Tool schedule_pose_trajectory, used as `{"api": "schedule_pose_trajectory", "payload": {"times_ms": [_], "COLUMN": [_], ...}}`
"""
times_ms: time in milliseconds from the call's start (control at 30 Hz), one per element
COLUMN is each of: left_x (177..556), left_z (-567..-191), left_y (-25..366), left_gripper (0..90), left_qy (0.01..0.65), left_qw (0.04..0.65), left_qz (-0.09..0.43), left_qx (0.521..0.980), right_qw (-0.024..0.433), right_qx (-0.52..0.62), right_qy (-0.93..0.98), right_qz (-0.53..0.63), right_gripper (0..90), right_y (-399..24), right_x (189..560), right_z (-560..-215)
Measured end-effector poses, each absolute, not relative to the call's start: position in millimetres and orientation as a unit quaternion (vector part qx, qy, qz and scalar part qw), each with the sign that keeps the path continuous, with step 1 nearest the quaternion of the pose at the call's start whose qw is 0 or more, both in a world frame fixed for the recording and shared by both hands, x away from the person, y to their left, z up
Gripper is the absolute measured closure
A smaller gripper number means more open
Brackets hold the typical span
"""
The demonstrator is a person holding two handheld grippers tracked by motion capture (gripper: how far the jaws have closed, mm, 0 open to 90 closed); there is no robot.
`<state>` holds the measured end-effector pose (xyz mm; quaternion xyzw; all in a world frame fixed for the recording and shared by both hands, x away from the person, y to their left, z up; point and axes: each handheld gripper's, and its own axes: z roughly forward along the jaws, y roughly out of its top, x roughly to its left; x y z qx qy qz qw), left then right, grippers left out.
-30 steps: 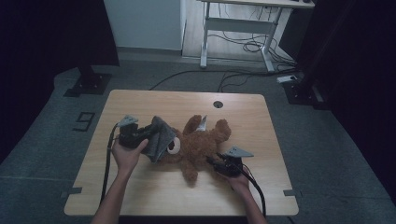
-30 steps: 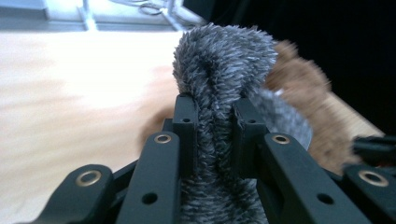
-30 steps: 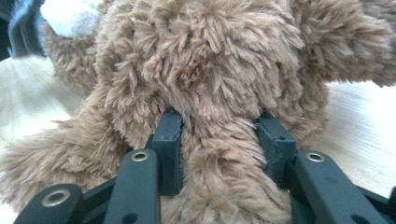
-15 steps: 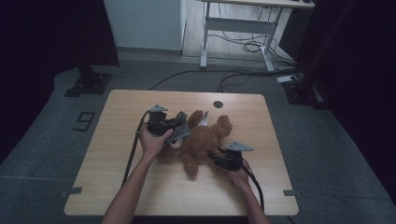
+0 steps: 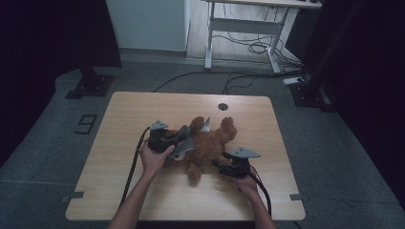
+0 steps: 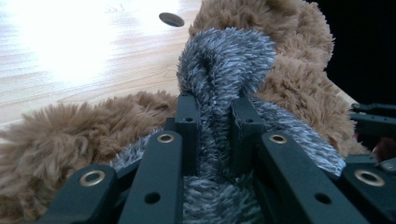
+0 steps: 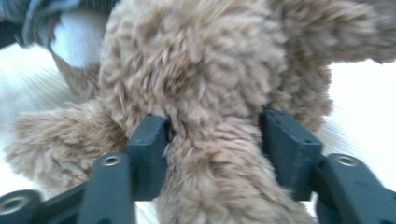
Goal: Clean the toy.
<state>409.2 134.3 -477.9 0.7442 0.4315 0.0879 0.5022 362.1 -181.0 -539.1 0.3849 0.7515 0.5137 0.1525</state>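
1. Brown plush teddy bear [image 5: 207, 143] lies on the wooden counter [image 5: 124, 114], between the two claws, head end toward the left claw and a leg toward the right.
2. Left claw [image 6: 214, 121]: jaws pressed close together, pinching a fold of grey fuzzy fabric [image 6: 224, 70] (a small garment or scarf on the bear; too bunched to say which). The fold stands up just ahead of the jaw tips, with brown fur directly behind it.
3. Right claw [image 7: 212, 135]: jaws have just been opening. A bear leg [image 7: 210, 177] sits between them. In the right gripper view the pads look to stand at the fur rather than squeezing it, though the blur makes contact hard to judge.
4. Handling, judged: the toy is light, soft and fully compressible. Fur gives under the pads, so a grip on pile alone would likely slip. Better holds are a limb at its root, or a doubled fold of the grey cloth as the left claw has now.
5. Pulling the cloth will probably drag the whole bear unless the right claw pins it.
6. Room: bare counter lies beyond both claws and on the outer side of the left claw. The near edge is close behind the right claw [image 5: 228, 164]. A cable grommet hole [image 5: 223, 107] lies beyond the bear, clear of the work.
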Motion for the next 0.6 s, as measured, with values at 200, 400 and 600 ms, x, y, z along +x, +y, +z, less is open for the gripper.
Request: {"api": "schedule_pose_trajectory", "payload": {"times_ms": [200, 400, 600], "left_x": [392.2, 381.4, 379.5], "left_z": [-484.7, -487.5, -488.4], "left_y": [136.1, 135.9, 138.1], "left_gripper": [76.5, 76.6, 76.5], "left_qy": [0.423, 0.418, 0.416], "left_qw": [0.519, 0.526, 0.531], "left_qz": [0.097, 0.104, 0.102], "left_qx": [0.736, 0.733, 0.731], "right_qw": [0.186, 0.224, 0.189], "right_qx": [0.404, 0.448, 0.474], "right_qy": [0.722, 0.688, 0.676], "right_qz": [0.530, 0.525, 0.532], "right_gripper": [24.3, 17.5, 23.5], "right_y": [-195.3, -206.2, -204.6], "right_x": [357.5, 378.1, 406.3], "right_z": [-520.4, -496.7, -482.5]}}
